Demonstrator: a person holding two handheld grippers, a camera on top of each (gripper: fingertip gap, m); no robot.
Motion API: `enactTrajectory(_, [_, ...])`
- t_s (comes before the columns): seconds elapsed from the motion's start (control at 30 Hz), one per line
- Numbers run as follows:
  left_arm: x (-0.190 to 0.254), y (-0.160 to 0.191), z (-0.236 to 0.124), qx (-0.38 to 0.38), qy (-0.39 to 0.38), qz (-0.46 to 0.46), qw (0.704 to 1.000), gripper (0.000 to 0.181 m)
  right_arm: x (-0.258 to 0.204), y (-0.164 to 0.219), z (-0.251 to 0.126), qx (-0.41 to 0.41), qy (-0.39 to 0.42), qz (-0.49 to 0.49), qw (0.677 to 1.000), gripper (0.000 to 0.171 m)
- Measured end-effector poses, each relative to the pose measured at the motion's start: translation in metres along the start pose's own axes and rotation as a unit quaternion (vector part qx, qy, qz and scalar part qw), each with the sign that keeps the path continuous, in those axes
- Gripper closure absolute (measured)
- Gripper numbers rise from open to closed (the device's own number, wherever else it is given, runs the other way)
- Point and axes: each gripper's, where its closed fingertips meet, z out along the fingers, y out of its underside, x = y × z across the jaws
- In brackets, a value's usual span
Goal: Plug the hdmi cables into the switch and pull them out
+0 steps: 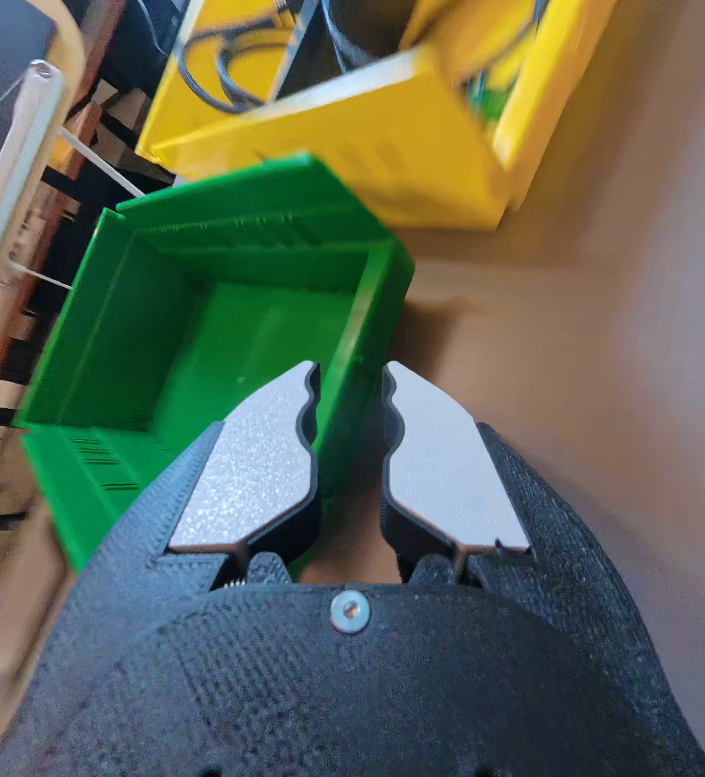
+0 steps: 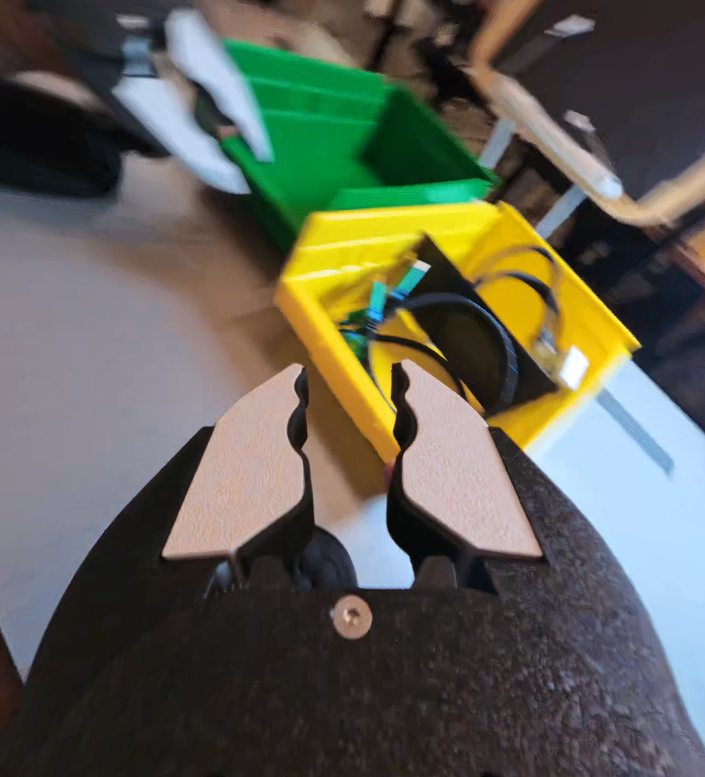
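Both grippers hold nothing, jaws apart — the right gripper [image 2: 348,370] should probably dip squarely into the yellow bin [image 2: 338,387] for a black cable [image 2: 506,336], while the left gripper [image 1: 351,370] waits over the green bin [image 1: 102,336].

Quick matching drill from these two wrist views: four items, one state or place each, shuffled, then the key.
Items
1. green bin
2. yellow bin
3. left gripper
4. black divider panel

States or places
A. holds coiled black cables
B. open, nothing between the fingers
C. looks empty inside
D. stands upright inside the yellow bin, splitting it in two

Pairs: 1-C, 2-A, 3-B, 4-D

The right gripper is open as well, pointing at the yellow bin's near corner.
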Motion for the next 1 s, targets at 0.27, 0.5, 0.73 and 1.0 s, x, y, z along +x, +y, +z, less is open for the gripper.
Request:
enactTrajectory(0.27, [0.039, -0.093, 0.022, 0.156, 0.054, -0.334, 0.928, 0.131, 0.078, 0.075, -0.002, 0.012, 0.025, 0.331, 0.943, 0.123])
enactTrajectory(0.5, [0.02, -0.092, 0.071, 0.113, -0.061, -0.289, 0.949, 0.151, 0.103, 0.088, 0.042, -0.06, 0.121, 0.181, 0.974, 0.156])
enactTrajectory(0.73, [0.018, -0.105, 0.045, 0.153, -0.054, -0.286, 0.944, 0.162, 0.083, 0.075, 0.019, -0.064, 0.168, 0.095, 0.979, 0.159])
enactTrajectory(1.0, [-0.013, -0.14, -0.044, 0.243, -0.111, -0.25, 0.931, 0.165, 0.073, -0.023, -0.026, 0.032, 0.211, 0.019, 0.977, 0.158])
